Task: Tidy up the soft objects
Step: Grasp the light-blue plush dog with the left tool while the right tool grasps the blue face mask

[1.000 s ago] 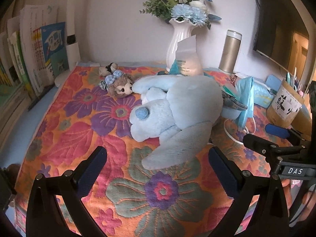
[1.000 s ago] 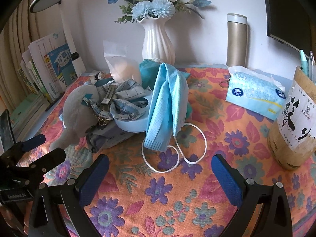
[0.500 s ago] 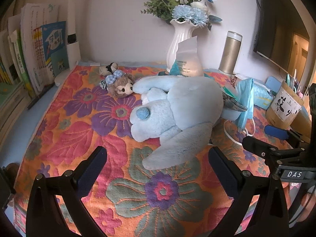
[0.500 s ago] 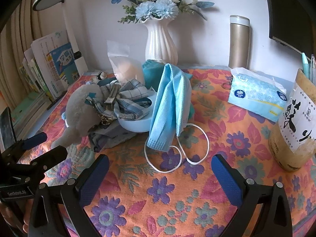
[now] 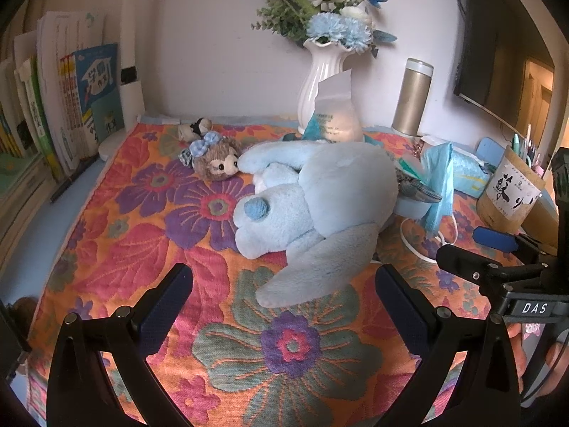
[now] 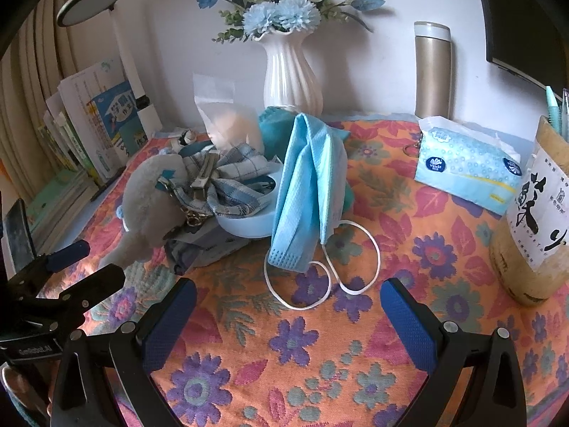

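A big pale-blue plush dog (image 5: pixel 316 199) lies on its side on the flowered cloth (image 5: pixel 142 242), straight ahead of my open left gripper (image 5: pixel 284 295), which holds nothing. A small brown plush with a blue bow (image 5: pixel 215 162) rests behind it. In the right wrist view the same plush dog (image 6: pixel 149 199) lies at the left. Beside it a blue face mask (image 6: pixel 306 192) hangs over the rim of a light-blue bowl (image 6: pixel 249 224) that holds a checked cloth (image 6: pixel 227 181). My right gripper (image 6: pixel 288 309) is open and empty just short of the mask's white loops.
A white vase of blue flowers (image 6: pixel 290 71), a gold flask (image 6: pixel 432 71) and a plastic bag (image 6: pixel 227 121) stand at the back. A tissue pack (image 6: pixel 466 170) and a pen holder (image 6: pixel 533 213) sit at the right. Books (image 5: pixel 64 106) and a lamp (image 6: pixel 121 57) line the left.
Both grippers have drifted slightly back and up, so the scene sits a little lower in each view. Nothing was grasped or released.
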A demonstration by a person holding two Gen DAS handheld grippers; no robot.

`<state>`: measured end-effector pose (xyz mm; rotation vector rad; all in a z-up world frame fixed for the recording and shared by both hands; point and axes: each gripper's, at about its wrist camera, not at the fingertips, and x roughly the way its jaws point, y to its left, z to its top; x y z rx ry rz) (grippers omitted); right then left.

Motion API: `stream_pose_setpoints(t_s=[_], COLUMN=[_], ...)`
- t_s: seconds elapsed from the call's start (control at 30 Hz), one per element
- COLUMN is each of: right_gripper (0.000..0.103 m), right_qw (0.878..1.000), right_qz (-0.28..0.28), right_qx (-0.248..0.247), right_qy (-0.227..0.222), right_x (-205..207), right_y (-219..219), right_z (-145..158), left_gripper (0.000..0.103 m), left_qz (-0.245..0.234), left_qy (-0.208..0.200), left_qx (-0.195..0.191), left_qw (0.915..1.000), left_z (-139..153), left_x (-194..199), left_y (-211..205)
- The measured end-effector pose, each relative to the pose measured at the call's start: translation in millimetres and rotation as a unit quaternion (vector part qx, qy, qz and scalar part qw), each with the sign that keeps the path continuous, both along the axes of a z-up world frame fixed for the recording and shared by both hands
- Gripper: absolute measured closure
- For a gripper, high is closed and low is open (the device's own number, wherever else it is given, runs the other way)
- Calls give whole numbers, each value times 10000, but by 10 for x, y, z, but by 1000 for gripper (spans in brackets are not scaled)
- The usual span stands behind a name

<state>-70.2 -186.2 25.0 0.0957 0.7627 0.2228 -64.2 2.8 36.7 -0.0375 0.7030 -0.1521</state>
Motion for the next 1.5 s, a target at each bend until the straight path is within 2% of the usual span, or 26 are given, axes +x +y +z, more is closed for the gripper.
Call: stream_pose_setpoints(t_s=[0.03, 0.1, 0.17, 0.27, 0.33, 0.4, 0.43, 0.47, 0.53, 0.63, 0.7, 0.73, 0.77, 0.8, 0.87, 0.97, 1.1, 1.2, 1.27, 1.33, 1.37, 1.4, 1.43, 1.5], right_gripper=[0, 0, 0, 0, 6, 17, 20, 28, 32, 40, 49, 51, 62, 74, 77, 92, 92, 92, 91, 77, 47, 23, 16, 15], right_qw=[10000, 9999, 9989, 9958, 9938, 9941, 9950, 9952, 9950, 9962, 9945, 9927, 9901, 9875, 9890, 9900, 9913, 9908, 9878, 9840, 9832, 9836, 9841, 9851], right_qz=[12, -54, -76, -19, 31, 41, 34, 56, 89, 43, 144, 176, 216, 313, 334, 336, 191, 156, 211, 127, -33, -206, -339, -389], right_qx=[38, 111, 414, 843, 1051, 1015, 901, 865, 831, 710, 883, 1035, 1222, 1396, 1286, 1227, 1267, 1341, 1504, 1674, 1667, 1628, 1606, 1544], right_qy=[-6, 63, 212, 356, 359, 381, 440, 462, 542, 511, 548, 601, 650, 668, 646, 604, 309, 99, 336, 605, 737, 745, 681, 642], right_x=[-12, -34, -56, -14, 69, 160, 240, 283, 402, 551, 648, 689, 714, 712, 682, 589, 346, 205, 172, 198, 218, 234, 258, 336], right_y=[-19, -78, -192, -330, -362, -336, -300, -272, -247, -236, -266, -302, -349, -380, -380, -378, -434, -518, -564, -601, -622, -637, -651, -645], right_z=[16, 38, 55, 123, 194, 236, 243, 235, 198, 150, 94, 70, 44, 29, 23, 7, 136, 277, 292, 235, 190, 157, 139, 125], left_gripper=[1, 1, 1, 1, 1, 2, 8, 18, 29, 29, 32, 43, 54, 54, 57, 61, 62, 63, 63, 63, 63, 63, 63, 63], left_qz=[-38, -210, -367, -661, -733, -830, -916, -1022, -1136, -1144, -1124, -1081, -1045, -1066, -1059, -993, -919, -790, -775, -740, -708, -688, -669, -626], left_qy=[7, 57, 45, 84, 173, 272, 351, 453, 607, 604, 505, 441, 392, 394, 427, 289, 138, -53, -83, -132, -152, -148, -144, -137], left_qx=[-16, -296, -482, -340, -38, 266, 314, 292, 345, 605, 708, 788, 819, 778, 582, 394, -8, -171, -297, -305, -267, -243, -243, -275], left_qw=[10000, 9993, 9982, 9972, 9972, 9958, 9947, 9933, 9911, 9897, 9899, 9900, 9904, 9905, 9918, 9939, 9957, 9967, 9965, 9967, 9970, 9972, 9974, 9976], left_z=[19, 109, 274, 483, 529, 481, 439, 403, 338, 254, 236, 236, 245, 250, 258, 294, 412, 530, 597, 627, 637, 634, 630, 616], left_x=[-11, -69, -121, -66, 60, 223, 311, 376, 474, 605, 649, 658, 655, 650, 636, 556, 399, 253, 168, 97, 57, 31, 15, -6], left_y=[-1, 36, 55, -22, -138, -272, -337, -382, -467, -611, -658, -668, -651, -629, -523, -444, -319, -241, -190, -168, -151, -144, -134, -108])
